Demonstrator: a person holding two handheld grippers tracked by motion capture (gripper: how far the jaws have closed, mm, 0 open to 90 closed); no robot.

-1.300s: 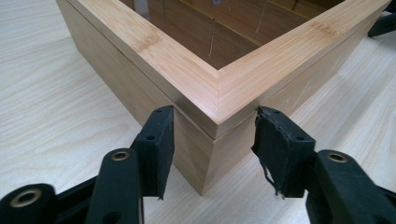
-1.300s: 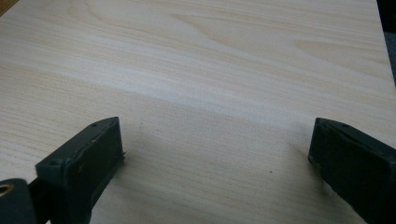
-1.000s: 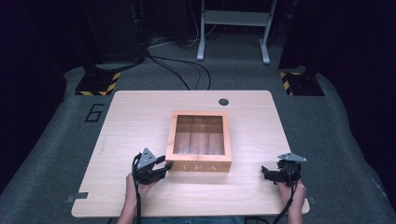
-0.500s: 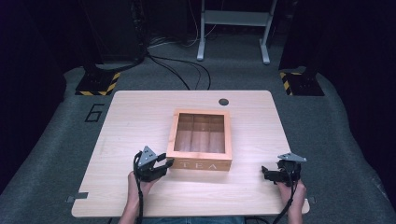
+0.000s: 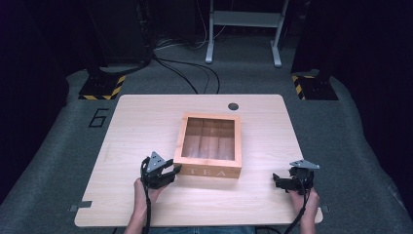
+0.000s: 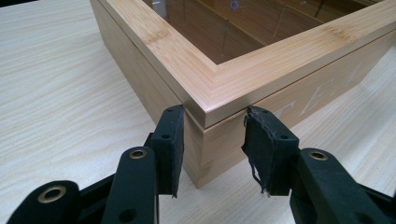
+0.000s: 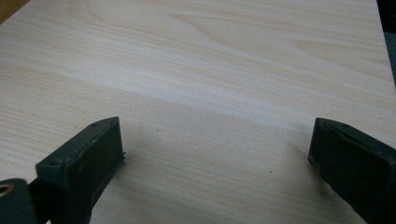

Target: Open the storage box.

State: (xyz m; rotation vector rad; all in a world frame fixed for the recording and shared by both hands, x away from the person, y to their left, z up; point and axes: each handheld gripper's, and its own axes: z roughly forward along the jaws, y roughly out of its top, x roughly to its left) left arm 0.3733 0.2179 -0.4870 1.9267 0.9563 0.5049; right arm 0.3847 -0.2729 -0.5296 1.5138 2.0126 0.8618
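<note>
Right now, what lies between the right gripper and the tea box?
Nothing: in the high view, bare tabletop separates the right gripper from the tea box.

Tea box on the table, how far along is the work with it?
Early stage. Done: the left gripper has closed on the near left corner of the tea box, one pad on each side. In hand: that corner grip, with the glass lid shut. Left: whatever opening or moving follows; the right gripper waits open over bare table, apart from the box.
</note>
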